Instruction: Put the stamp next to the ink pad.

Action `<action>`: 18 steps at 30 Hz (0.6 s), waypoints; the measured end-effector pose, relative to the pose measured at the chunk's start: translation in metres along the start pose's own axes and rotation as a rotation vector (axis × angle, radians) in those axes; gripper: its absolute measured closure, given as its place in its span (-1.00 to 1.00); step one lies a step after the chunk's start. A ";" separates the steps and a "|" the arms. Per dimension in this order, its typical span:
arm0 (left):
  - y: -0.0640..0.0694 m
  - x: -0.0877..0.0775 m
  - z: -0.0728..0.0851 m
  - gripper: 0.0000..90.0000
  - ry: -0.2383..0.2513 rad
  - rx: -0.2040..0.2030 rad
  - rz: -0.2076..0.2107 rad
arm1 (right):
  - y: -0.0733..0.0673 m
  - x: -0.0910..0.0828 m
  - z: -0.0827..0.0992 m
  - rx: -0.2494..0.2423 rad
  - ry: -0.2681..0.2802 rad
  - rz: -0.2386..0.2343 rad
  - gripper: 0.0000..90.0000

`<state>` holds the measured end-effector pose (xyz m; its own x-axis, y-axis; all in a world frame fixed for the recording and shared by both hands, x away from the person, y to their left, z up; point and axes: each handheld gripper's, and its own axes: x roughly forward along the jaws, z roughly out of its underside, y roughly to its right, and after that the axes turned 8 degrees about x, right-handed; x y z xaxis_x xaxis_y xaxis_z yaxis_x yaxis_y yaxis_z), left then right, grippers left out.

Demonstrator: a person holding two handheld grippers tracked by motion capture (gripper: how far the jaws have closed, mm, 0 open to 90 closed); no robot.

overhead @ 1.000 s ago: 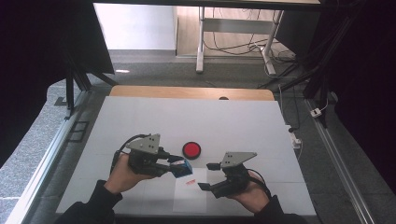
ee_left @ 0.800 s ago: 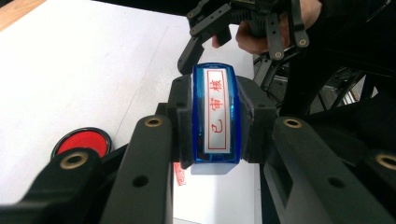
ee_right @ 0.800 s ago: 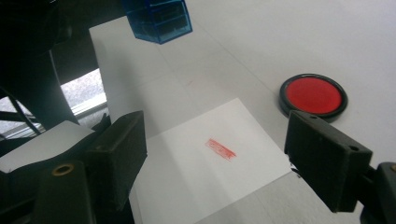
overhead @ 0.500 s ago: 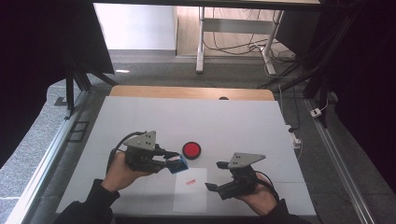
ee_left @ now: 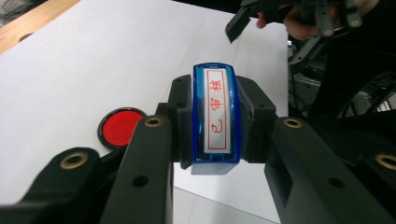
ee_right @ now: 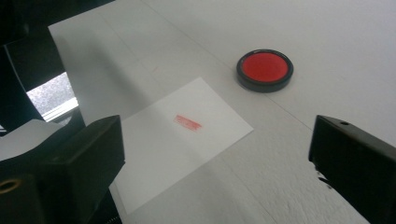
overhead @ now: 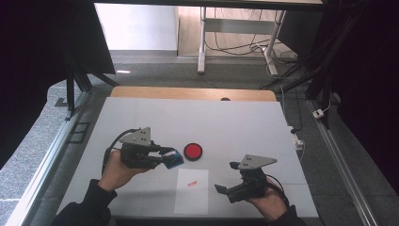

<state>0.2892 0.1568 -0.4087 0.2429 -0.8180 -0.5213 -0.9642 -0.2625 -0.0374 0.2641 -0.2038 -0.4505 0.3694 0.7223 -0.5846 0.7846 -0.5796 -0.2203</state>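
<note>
A blue stamp (ee_left: 215, 119) is gripped crosswise in the left tongs (overhead: 165, 157), its long axis running up the frame in the left gripper view, its printing face turned toward the camera. The red ink pad (overhead: 193, 151) lies just right of the stamp, at the middle of the high view. The paper sheet (overhead: 191, 190), already marked in red, lies below the pad, between the two hands and nearer the bottom edge. The right tongs (overhead: 225, 184) have just been opening and are spread wide with nothing between them, just right of the sheet. Open counter (overhead: 235, 122) is left above and to both sides.
</note>
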 end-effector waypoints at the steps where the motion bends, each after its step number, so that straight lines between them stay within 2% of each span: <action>1: 0.000 0.000 0.000 0.55 -0.001 -0.002 -0.005 | 0.000 -0.001 0.001 0.002 0.000 0.011 -0.97; 11: -0.007 -0.006 0.005 0.55 -0.020 -0.032 -0.056 | 0.004 -0.017 0.014 0.017 0.018 0.121 -1.00; 18: -0.012 -0.007 0.013 0.55 -0.063 -0.058 -0.108 | 0.012 -0.031 0.025 0.046 0.025 0.198 -1.00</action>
<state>0.2981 0.1723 -0.4161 0.3356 -0.7501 -0.5698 -0.9247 -0.3779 -0.0472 0.2494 -0.2423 -0.4551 0.5266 0.6018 -0.6004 0.6722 -0.7272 -0.1392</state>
